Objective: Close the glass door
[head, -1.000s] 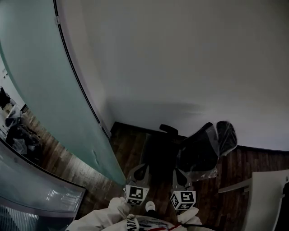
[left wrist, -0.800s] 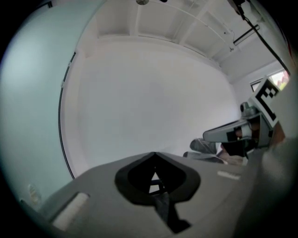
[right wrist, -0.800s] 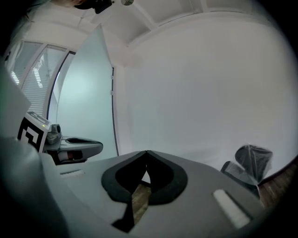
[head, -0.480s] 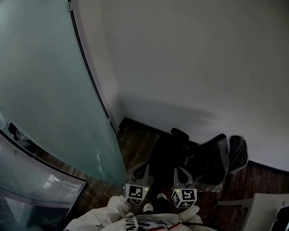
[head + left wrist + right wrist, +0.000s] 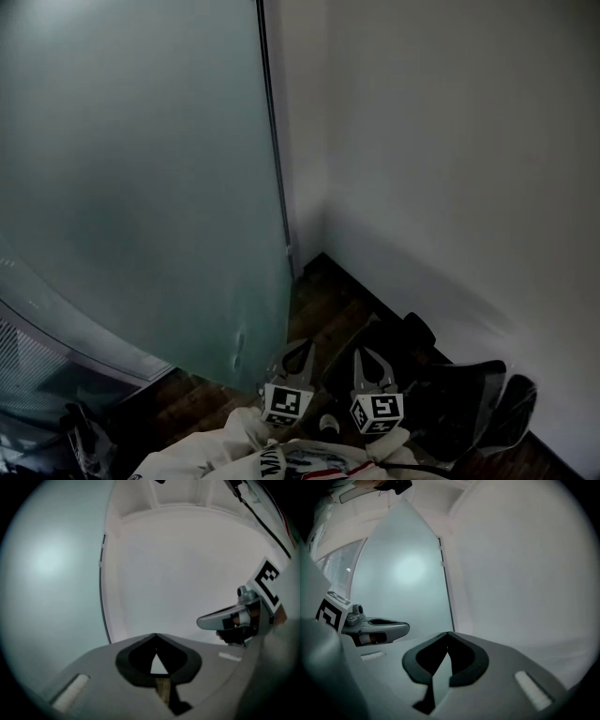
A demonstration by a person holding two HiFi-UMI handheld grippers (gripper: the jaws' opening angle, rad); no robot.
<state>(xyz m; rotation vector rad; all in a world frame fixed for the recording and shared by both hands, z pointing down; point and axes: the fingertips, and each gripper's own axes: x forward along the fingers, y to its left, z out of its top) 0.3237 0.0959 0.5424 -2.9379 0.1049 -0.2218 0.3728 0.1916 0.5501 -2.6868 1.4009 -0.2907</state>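
The frosted glass door [image 5: 141, 187] fills the left half of the head view; its dark vertical edge [image 5: 277, 187] stands close to the white wall [image 5: 450, 169]. Both grippers are low in front of me, side by side, pointing toward the door's edge and touching nothing. My left gripper [image 5: 305, 345] is shut and empty, its tips meeting [image 5: 155, 635]. My right gripper [image 5: 362, 352] is shut and empty too [image 5: 448, 633]. The door [image 5: 47, 573] is at the left in the left gripper view, and the door [image 5: 408, 578] is also at the left in the right gripper view.
A black office chair [image 5: 459, 394] stands on the dark wooden floor [image 5: 323, 300] at the lower right, close to the right gripper. A second glass panel [image 5: 47, 375] is at the lower left. The wall corner lies just behind the door's edge.
The view has swung left: the glass door has grown to fill the left half, and the chair has slid to the lower right corner. Both grippers stay shut in front of me.
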